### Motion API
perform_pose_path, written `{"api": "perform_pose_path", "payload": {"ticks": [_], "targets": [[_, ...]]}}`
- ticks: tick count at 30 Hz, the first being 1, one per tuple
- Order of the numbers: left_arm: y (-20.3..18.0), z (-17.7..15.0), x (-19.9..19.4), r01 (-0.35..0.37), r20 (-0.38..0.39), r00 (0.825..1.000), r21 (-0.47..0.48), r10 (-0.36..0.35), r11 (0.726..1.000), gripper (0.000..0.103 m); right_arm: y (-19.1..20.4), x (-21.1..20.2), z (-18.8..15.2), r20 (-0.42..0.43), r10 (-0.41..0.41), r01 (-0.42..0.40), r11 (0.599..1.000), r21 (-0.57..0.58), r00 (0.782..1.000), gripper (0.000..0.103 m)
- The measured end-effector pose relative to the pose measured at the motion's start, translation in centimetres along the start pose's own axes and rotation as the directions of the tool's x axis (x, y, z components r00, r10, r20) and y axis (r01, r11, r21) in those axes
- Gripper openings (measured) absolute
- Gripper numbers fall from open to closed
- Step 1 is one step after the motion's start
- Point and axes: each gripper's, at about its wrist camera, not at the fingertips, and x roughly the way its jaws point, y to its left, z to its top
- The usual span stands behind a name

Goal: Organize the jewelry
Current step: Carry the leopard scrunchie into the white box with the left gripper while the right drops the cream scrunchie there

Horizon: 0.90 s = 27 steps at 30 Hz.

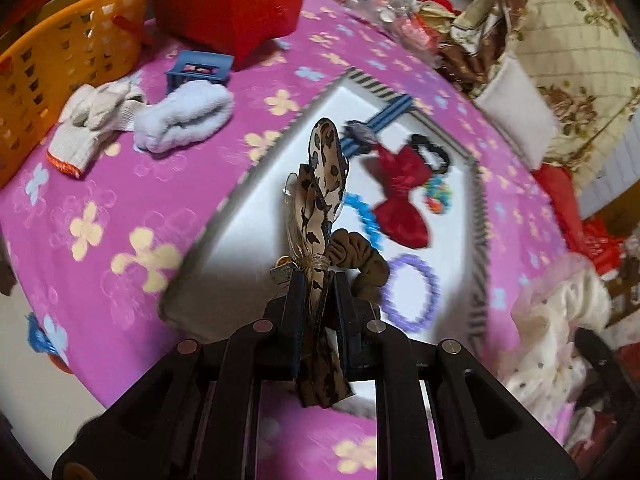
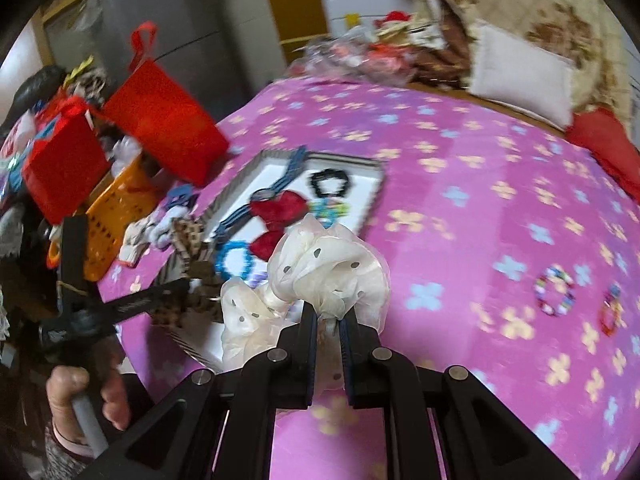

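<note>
The left gripper [image 1: 316,280] is clamped on a leopard-print hair tie [image 1: 322,184]: its fingers [image 1: 295,300] press the fabric from both sides, and the tie's long printed tails stand up past the tips, with its brown ruched loop bulging out on the right. It hangs over the near end of a white tray [image 1: 256,216] with a striped rim, which lies on a pink flowered cover [image 1: 100,200].

The right gripper [image 2: 328,316] has its fingers [image 2: 308,328] closed on a cream dotted scrunchie [image 2: 328,268], whose sheer folds billow above the tips, over the pink cover just beside the tray's near corner.

The left wrist view alone gives the tray's contents clearly: a red bow [image 1: 400,196], a black ring [image 1: 434,152], a small multicoloured band [image 1: 438,194], a blue bead bracelet [image 1: 364,216], a lilac bead bracelet [image 1: 412,292] and a blue striped piece [image 1: 384,120] lying across the far rim. It also shows white gloves [image 1: 92,120], a pale blue fluffy sock [image 1: 184,116] and a small blue box [image 1: 198,70] beside an orange basket [image 1: 60,56].

Only the right wrist view shows two bead bracelets [image 2: 554,290] lying on the cover well apart from the tray, a pair of red bags [image 2: 160,120], and a hand [image 2: 86,396] gripping the handle of the other gripper at the left edge. The tray [image 2: 372,200] appears there smaller and blurred.
</note>
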Motion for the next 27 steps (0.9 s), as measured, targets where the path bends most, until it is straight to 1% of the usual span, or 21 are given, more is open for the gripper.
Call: {"api": "perform_pose_path", "payload": {"ticks": [4, 7, 11, 15, 17, 18, 19, 21, 23, 25, 27], "targets": [[1.0, 0.3, 1.8, 0.016, -0.019, 1.0, -0.013, -0.016, 1.0, 0.013, 3.3, 4.2, 0.2, -0.073, 0.014, -0.019, 0.998, -0.064, 0.997, 0.01], [1.2, 0.2, 2.2, 0.02, 0.006, 1.0, 0.013, -0.02, 1.0, 0.013, 5.2, 7.4, -0.7, -0.143, 0.021, -0.036, 0.994, -0.102, 0.989, 0.01], [1.2, 0.7, 3.1, 0.014, 0.01, 1.0, 0.03, -0.014, 0.999, 0.013, 6.7, 10.4, -2.0, -0.208, -0.01, -0.024, 0.987, -0.161, 0.978, 0.01], [0.5, 2.1, 4.2, 0.033, -0.001, 0.999, 0.047, -0.033, 0.998, 0.013, 7.1, 12.9, -1.6, -0.223, -0.08, 0.033, 0.977, -0.209, 0.971, 0.01], [0.2, 2.5, 4.6, 0.022, 0.006, 1.0, 0.066, -0.022, 0.998, 0.013, 6.9, 13.7, -0.7, -0.213, -0.109, 0.061, 0.974, -0.218, 0.971, 0.01], [0.1, 2.6, 4.7, 0.018, 0.011, 1.0, 0.071, -0.019, 0.997, 0.013, 6.7, 14.3, 0.0, -0.204, -0.141, 0.093, 0.97, -0.226, 0.969, 0.01], [0.1, 2.6, 4.8, 0.018, 0.014, 1.0, 0.074, -0.019, 0.997, 0.014, 6.5, 14.5, 0.5, -0.2, -0.156, 0.109, 0.968, -0.227, 0.967, 0.01], [0.3, 2.5, 4.8, 0.029, 0.021, 0.999, 0.078, -0.031, 0.997, 0.014, 5.6, 15.3, 1.5, -0.199, -0.182, 0.14, 0.969, -0.205, 0.963, 0.01], [0.4, 2.4, 4.6, 0.041, 0.026, 0.999, 0.081, -0.044, 0.996, 0.015, 5.2, 15.2, 1.9, -0.217, -0.149, 0.113, 0.979, -0.169, 0.965, 0.01], [0.6, 2.4, 4.3, 0.061, 0.039, 0.997, 0.079, -0.065, 0.995, 0.015, 5.8, 14.2, 1.1, -0.241, -0.098, 0.058, 0.984, -0.168, 0.966, 0.01], [0.8, 2.4, 3.8, 0.082, 0.058, 0.995, 0.071, -0.086, 0.994, 0.016, 6.5, 13.5, -0.2, -0.269, -0.053, 0.008, 0.986, -0.168, 0.962, 0.01]]}}
